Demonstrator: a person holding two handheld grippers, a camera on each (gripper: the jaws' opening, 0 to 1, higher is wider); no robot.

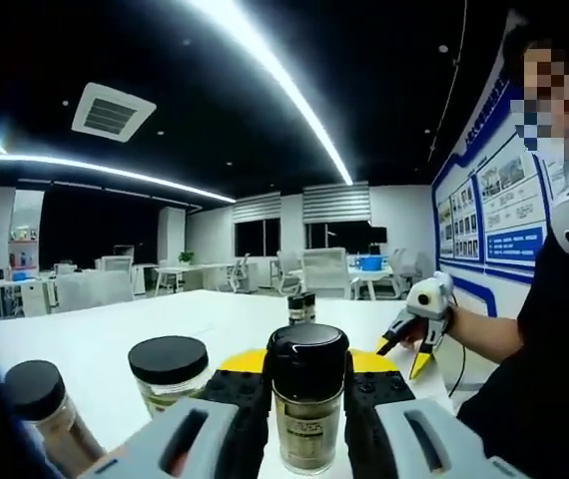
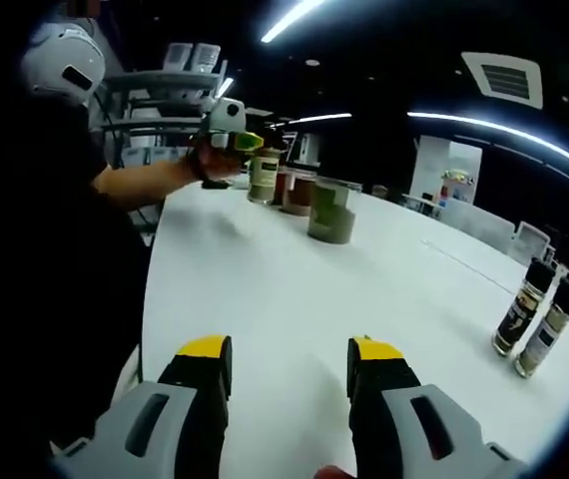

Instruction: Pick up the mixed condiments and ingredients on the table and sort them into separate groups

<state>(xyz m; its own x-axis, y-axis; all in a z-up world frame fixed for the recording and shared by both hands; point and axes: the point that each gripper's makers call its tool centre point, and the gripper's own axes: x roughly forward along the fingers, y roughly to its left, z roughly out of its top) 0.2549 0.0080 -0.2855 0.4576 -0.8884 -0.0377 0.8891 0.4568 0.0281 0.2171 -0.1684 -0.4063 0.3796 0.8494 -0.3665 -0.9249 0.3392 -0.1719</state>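
While the left gripper (image 1: 307,419) clamps a black-capped spice bottle (image 1: 307,399) above the white table (image 2: 294,289) for sorting, the right gripper (image 2: 289,374) waits open near the table's edge.
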